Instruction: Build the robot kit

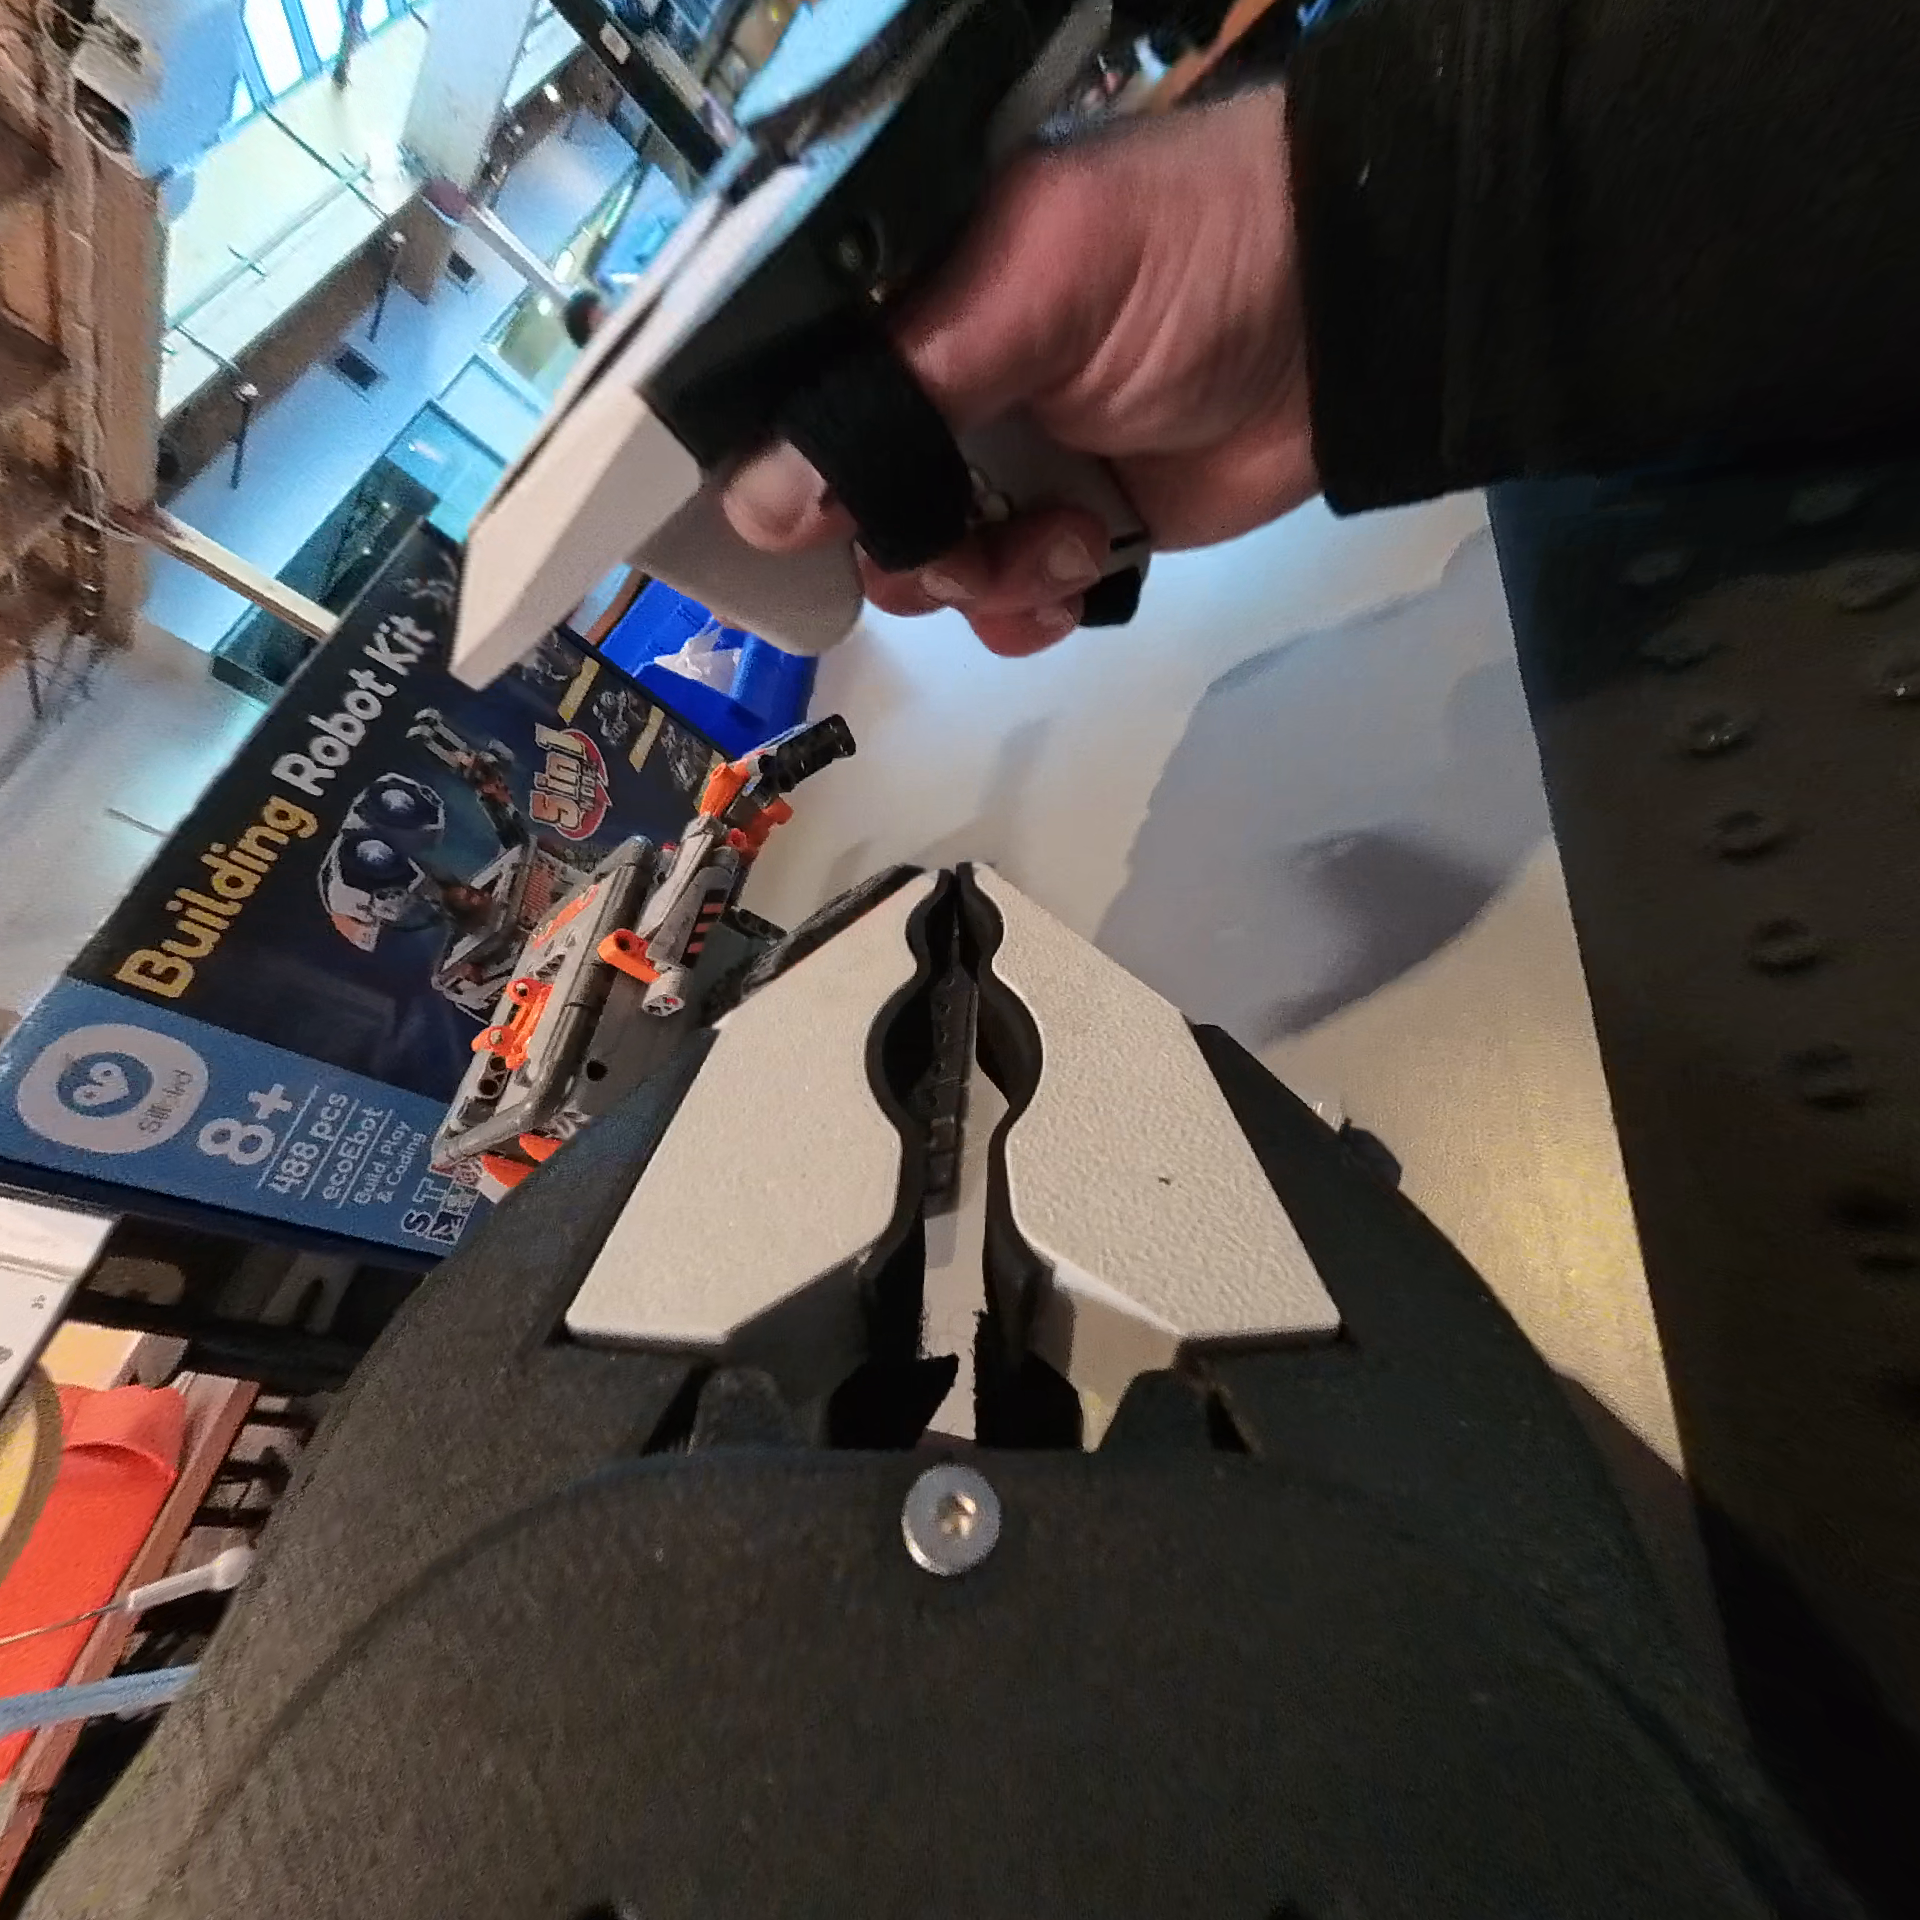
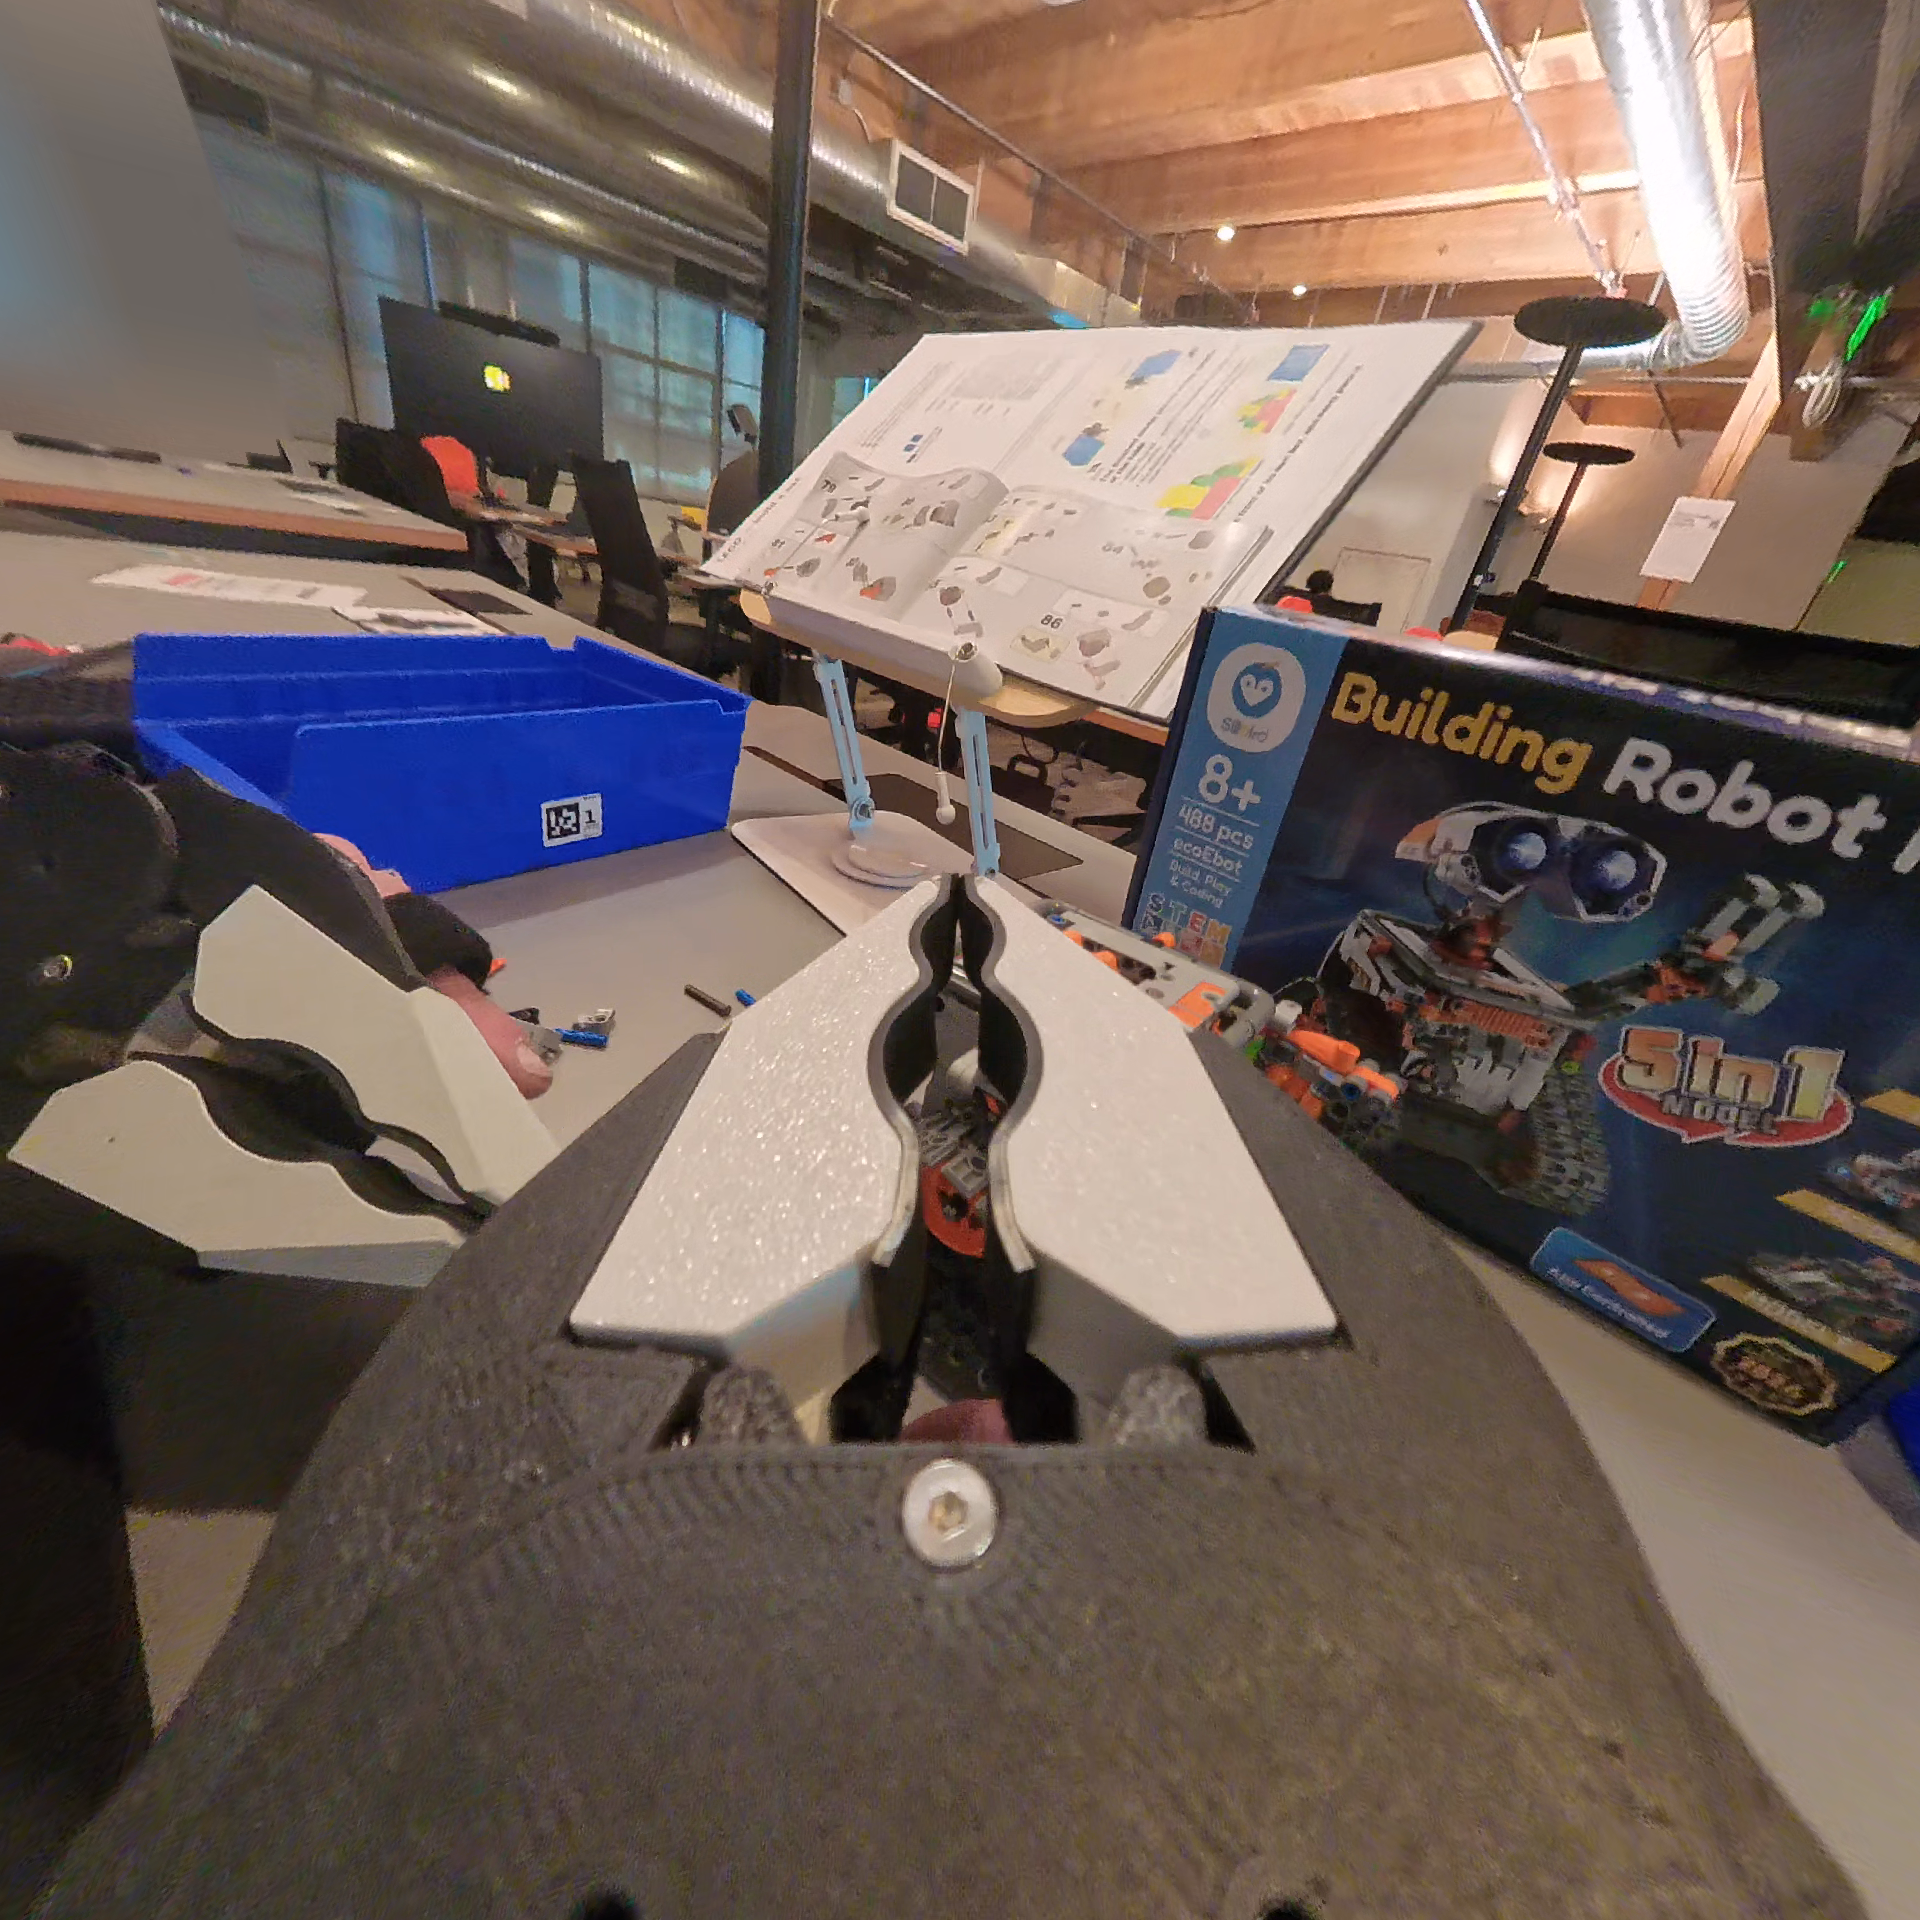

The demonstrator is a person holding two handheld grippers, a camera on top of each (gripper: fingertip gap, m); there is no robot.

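Observation:
In the left wrist view my left gripper (image 1: 954, 878) is shut, its fingertips meeting. A black holed bar (image 1: 951, 1049) shows through the slit between its pads. A grey and orange brick-built model (image 1: 592, 987) stands just to its left on the white table (image 1: 1195, 727). My right gripper (image 2: 956, 883) is also shut, its fingertips meeting above the same model (image 2: 1299, 1060); grey and orange parts (image 2: 951, 1164) show through its slit. A hand (image 1: 1122, 343) holds the right gripper (image 1: 473, 655) above the model. The left gripper (image 2: 468, 1210) lies at the left of the right wrist view.
A dark blue kit box (image 2: 1558, 935) stands behind the model and also shows in the left wrist view (image 1: 260, 935). A blue bin (image 2: 436, 748) sits at the back left. An open instruction booklet (image 2: 1091, 488) rests on a stand. Small loose parts (image 2: 582, 1029) lie on the table. The gap from one gripper's tips to the other's is roughly 11 cm.

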